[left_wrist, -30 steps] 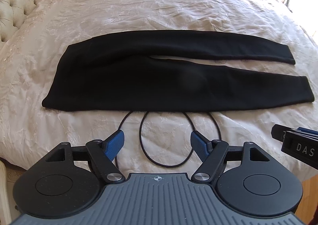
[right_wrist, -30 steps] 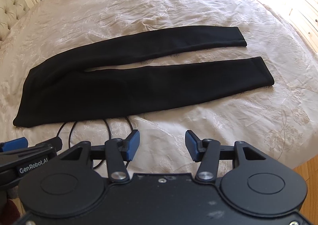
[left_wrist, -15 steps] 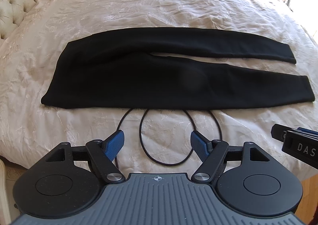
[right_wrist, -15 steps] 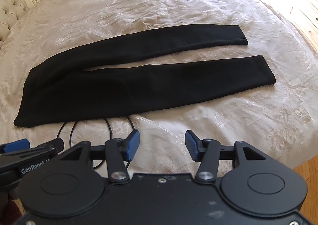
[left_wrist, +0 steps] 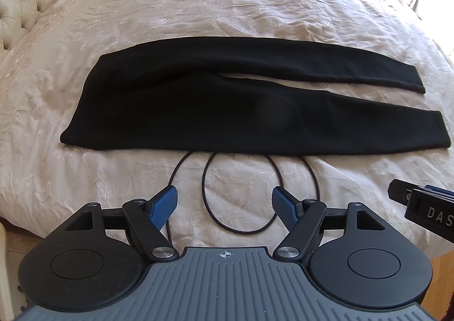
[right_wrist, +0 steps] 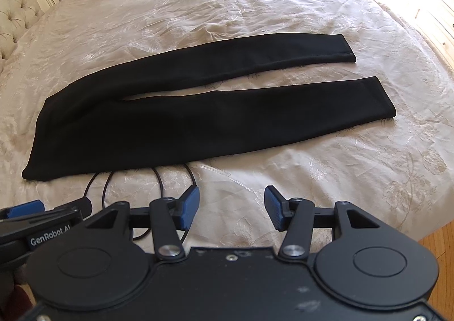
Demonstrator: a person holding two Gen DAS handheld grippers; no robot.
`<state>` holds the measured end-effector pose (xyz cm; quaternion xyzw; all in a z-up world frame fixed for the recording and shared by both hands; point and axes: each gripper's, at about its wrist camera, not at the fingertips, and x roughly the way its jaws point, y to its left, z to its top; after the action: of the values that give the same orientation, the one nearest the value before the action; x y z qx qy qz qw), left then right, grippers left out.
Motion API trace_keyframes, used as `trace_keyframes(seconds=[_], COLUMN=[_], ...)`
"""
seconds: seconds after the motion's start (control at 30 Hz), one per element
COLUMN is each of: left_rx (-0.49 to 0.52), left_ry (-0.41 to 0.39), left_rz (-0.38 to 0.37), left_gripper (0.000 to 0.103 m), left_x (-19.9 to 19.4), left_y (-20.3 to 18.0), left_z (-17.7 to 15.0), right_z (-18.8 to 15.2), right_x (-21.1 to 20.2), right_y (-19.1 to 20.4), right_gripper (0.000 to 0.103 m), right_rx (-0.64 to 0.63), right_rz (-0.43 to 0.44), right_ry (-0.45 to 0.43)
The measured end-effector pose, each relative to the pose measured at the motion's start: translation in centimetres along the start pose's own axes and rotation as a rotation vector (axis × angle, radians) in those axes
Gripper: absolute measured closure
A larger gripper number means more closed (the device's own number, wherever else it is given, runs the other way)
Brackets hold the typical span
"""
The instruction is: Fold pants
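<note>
Left wrist view showed black pants (left_wrist: 215,113) of soft, matte knit lying flat on the bed (left_wrist: 227,3), whose cream quilted cover was crinkled and faintly shiny. Its 2 long legs ran rightward, slightly parted. A thin black cable (left_wrist: 241,196) looped just in front of them. Both the left gripper (left_wrist: 224,204) and the right gripper (right_wrist: 231,209) hung wide apart, blue ribbed pads holding nothing.
</note>
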<state>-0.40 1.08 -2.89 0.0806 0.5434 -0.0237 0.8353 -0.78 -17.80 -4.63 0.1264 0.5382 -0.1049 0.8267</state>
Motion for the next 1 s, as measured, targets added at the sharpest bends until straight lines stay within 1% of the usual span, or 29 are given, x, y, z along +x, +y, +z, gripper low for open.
trace_keyframes(seconds=[0.53, 0.63, 0.8, 0.9, 1.0], left_rx=[-0.005, -0.013, -0.06, -0.087, -0.101], left_ry=[-0.014, -0.032, -0.065, -0.108, -0.138], left_rz=[0.002, 0.006, 0.014, 0.037, 0.046], left_gripper=[0.03, 0.03, 0.03, 0.031, 0.03], left_x=[-0.3, -0.7, -1.2, -1.5, -1.4], left_y=[0.3, 0.4, 1.1, 1.8, 2.6], left_z=[-0.1, -0.1, -0.2, -0.6, -1.1], right_z=[0.1, -0.1, -0.2, -0.3, -0.3], right_x=[0.2, 0.1, 0.2, 0.7, 1.8], right_y=[-0.8, -0.7, -0.6, -1.0, -1.3], right_gripper=[0.049, 0.049, 0.05, 0.05, 0.05], right_rx=[0.015, 0.004, -0.013, 0.016, 0.052], right_rz=[0.039, 0.032, 0.034, 0.053, 0.085], right_ry=[0.002, -0.013, -0.02, -0.017, 0.015])
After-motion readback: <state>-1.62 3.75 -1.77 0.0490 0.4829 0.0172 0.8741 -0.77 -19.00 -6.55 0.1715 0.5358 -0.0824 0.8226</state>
